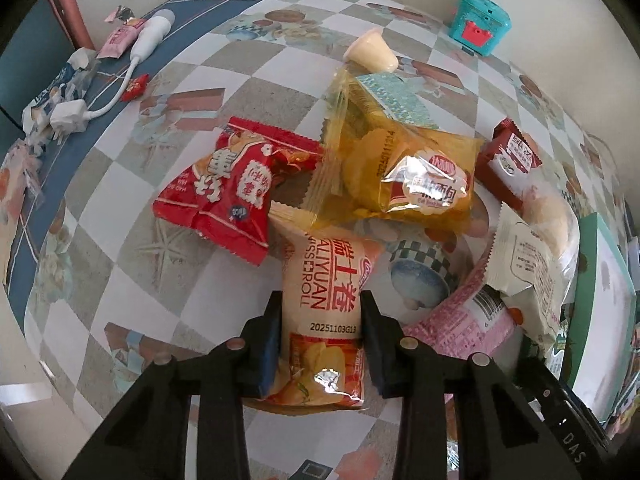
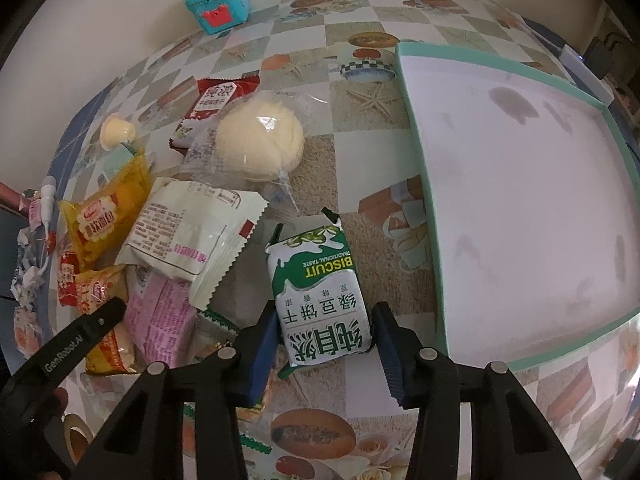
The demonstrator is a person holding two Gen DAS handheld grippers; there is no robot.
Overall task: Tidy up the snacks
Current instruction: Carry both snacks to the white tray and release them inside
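Nearest the left wrist camera, the left claw (image 1: 320, 332) is clamped on the Swiss roll packet (image 1: 320, 312), its blue pads pressing both long sides; the packet lies on the counter (image 1: 160, 264) with its far end tucked under the yellow cake packet (image 1: 404, 172). A red snack bag (image 1: 236, 188) sits just left of that, and a small jelly cup (image 1: 372, 50) lies beyond it. In the right wrist view, the right claw (image 2: 322, 340) grips the green biscuit packet (image 2: 320, 288) by its near end, pads tight against both sides. This packet rests on the counter between the snack pile and the white tray with a teal rim (image 2: 424, 184). A wrapped round bun (image 2: 260, 140) and a white sachet (image 2: 192, 232) lie just left of it. A teal toy box (image 2: 218, 0) stands at the counter's far edge.
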